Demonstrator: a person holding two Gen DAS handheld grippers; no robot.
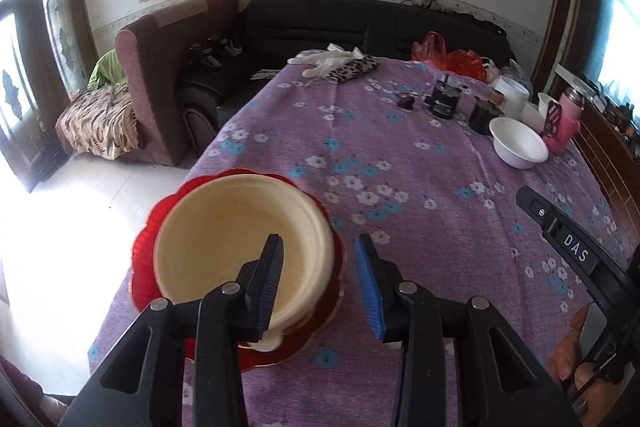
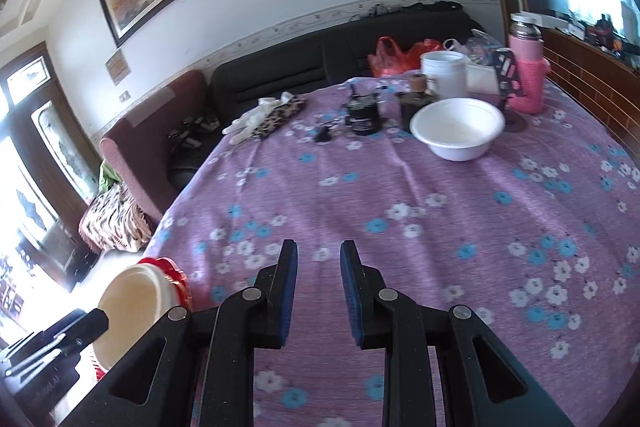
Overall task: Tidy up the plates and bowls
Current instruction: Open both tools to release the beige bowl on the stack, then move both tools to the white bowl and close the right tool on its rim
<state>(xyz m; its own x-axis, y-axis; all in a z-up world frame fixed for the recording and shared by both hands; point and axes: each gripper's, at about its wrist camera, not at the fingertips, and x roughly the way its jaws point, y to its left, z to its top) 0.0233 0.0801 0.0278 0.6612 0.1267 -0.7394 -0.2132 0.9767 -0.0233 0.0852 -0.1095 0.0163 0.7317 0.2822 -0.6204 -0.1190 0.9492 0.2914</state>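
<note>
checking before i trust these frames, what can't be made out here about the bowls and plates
- Left wrist view: the red plate is mostly covered by the cream bowl; whether more dishes are stacked between them is hidden.
- Left wrist view: the left tool finger overlaps the bowl's near rim, so contact there is unclear.
- Right wrist view: the same stack is blurred and partly blocked by the other tool's body.
- Both views: labels on the dark jar are too small.

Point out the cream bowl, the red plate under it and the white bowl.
cream bowl (image 1: 224,227), left wrist view, inner wall.
red plate (image 1: 146,247), left wrist view, scalloped left rim.
white bowl (image 2: 456,129), right wrist view, inside bottom.
</note>
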